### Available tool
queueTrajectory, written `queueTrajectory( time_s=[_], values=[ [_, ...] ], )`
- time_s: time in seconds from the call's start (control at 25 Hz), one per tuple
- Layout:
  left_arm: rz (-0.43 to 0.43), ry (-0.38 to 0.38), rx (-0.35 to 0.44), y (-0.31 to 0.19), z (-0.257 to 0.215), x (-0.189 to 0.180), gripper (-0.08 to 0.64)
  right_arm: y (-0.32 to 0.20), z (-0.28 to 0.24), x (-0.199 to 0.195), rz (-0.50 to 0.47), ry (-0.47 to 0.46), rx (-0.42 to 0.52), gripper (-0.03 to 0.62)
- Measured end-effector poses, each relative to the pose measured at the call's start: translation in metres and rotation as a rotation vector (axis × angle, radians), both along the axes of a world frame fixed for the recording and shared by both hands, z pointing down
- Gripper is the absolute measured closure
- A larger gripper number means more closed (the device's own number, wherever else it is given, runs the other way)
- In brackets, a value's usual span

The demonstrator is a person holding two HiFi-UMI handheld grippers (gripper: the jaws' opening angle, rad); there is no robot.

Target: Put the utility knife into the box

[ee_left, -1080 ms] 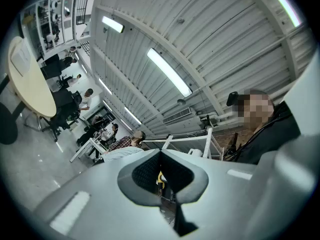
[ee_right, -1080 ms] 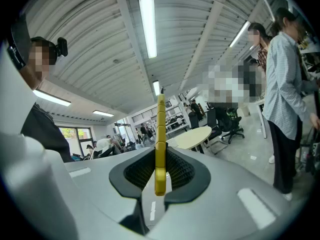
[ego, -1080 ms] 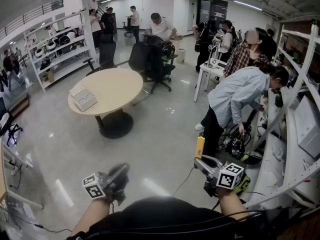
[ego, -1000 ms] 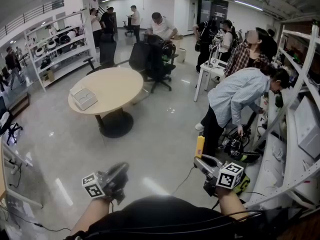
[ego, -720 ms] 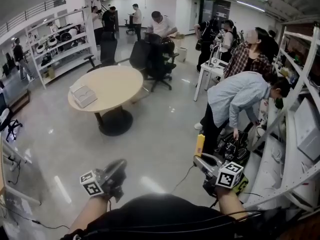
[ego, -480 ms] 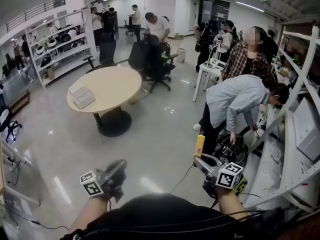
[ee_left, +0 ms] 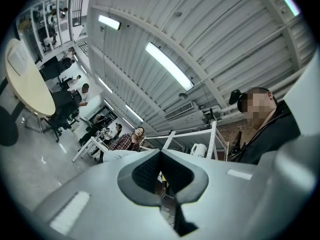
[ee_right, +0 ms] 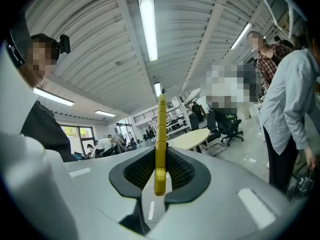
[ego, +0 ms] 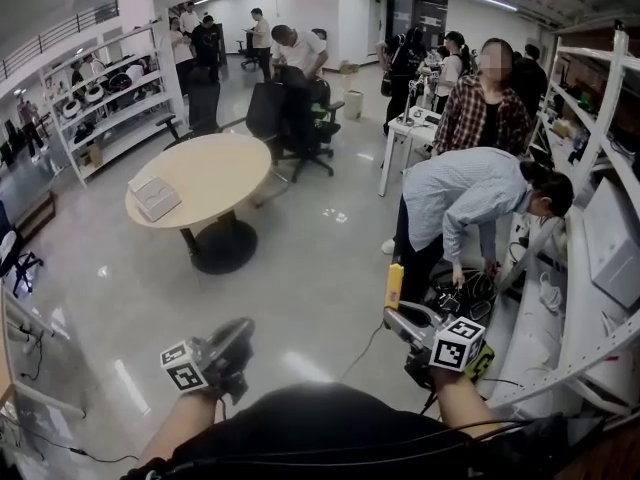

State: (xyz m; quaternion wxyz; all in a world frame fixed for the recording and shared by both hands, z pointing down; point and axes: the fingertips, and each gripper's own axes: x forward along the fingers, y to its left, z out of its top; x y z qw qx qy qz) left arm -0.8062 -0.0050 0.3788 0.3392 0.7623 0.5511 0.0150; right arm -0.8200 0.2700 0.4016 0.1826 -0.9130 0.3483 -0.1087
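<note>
A yellow utility knife (ego: 395, 283) stands upright in my right gripper (ego: 397, 311), which is shut on it at the lower right of the head view. In the right gripper view the knife (ee_right: 161, 134) sits edge-on between the dark pads (ee_right: 182, 171). My left gripper (ego: 236, 334) is at the lower left, its jaws shut with nothing between them; its pads (ee_left: 147, 171) meet at the tip. The white box (ego: 153, 196) lies on the round beige table (ego: 215, 173) several steps ahead and to the left of both grippers.
A person in a light shirt (ego: 465, 203) bends over cables by the white shelving (ego: 590, 268) on the right. Another in a plaid shirt (ego: 485, 108) stands behind. Black office chairs (ego: 290, 118) stand beyond the table, with several people further back. Shelves (ego: 110, 108) line the left wall.
The scene has shifted a little in the head view as I move. The person in the light shirt has changed posture. Both grippers keep their pose, and the knife stays gripped.
</note>
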Motion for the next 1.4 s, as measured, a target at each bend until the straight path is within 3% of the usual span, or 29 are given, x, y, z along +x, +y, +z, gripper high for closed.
queueTrajectory(
  time_s=[0.32, 0.72, 0.92, 1.16, 1.4],
  values=[
    [0.014, -0.025, 0.024, 0.016, 0.009, 0.005, 0.561, 0.006, 0.006, 0.005, -0.019, -0.004, 0.012, 0.508],
    [0.099, -0.045, 0.002, 0.031, 0.021, 0.068, 0.561, 0.008, 0.009, 0.048, 0.032, -0.017, -0.018, 0.508],
    [0.147, -0.048, -0.022, 0.019, 0.036, 0.138, 0.561, -0.003, 0.016, 0.105, 0.073, -0.026, -0.047, 0.508],
    [0.202, -0.02, -0.036, -0.006, 0.026, 0.249, 0.561, -0.037, 0.001, 0.208, 0.114, -0.015, -0.049, 0.508],
    [0.205, 0.005, -0.014, -0.054, 0.023, 0.357, 0.561, -0.076, -0.012, 0.31, 0.141, 0.014, -0.039, 0.508]
  ],
)
